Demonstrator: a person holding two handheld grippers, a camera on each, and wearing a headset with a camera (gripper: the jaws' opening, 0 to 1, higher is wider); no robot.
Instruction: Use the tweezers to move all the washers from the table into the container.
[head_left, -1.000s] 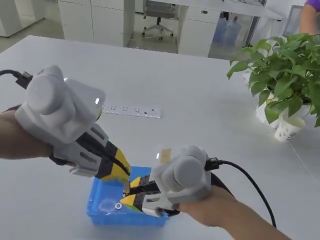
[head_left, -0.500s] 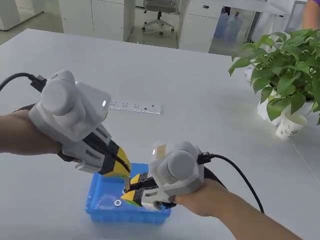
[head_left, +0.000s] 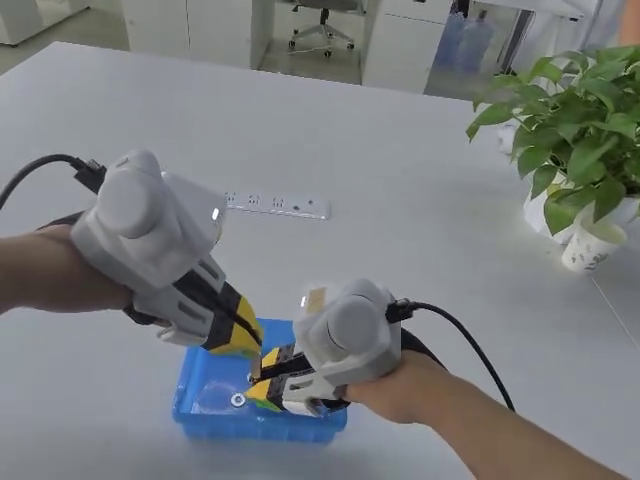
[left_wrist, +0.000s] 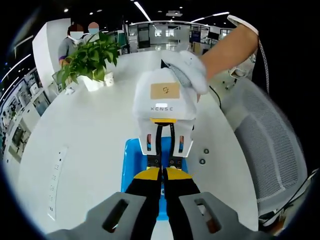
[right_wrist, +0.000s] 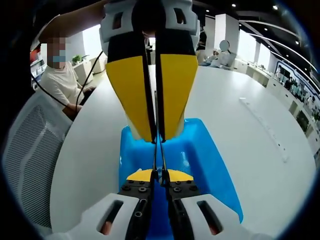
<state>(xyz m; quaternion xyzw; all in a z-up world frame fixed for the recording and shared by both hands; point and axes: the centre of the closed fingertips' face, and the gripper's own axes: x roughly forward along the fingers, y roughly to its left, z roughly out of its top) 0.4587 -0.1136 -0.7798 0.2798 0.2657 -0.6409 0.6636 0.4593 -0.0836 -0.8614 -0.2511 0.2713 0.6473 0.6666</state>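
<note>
White workbench (head_left: 420, 230), near edge: blue container (head_left: 190, 415), one washer (head_left: 237, 400) inside. Above it, right gripper (right_wrist: 160, 176) and left gripper (right_wrist: 155, 137) meet tip to tip, both pinched nearly shut on thin tweezers (right_wrist: 158, 157), probably steadying or passing them. Two loose washers (left_wrist: 202, 161) lie beside the container. Beyond: power strip (head_left: 277, 206), potted plant (head_left: 580, 130).

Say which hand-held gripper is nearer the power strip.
Left. Left hand-held gripper: at the container edge facing the power strip. Right hand-held gripper: farther, over the container's middle.
</note>
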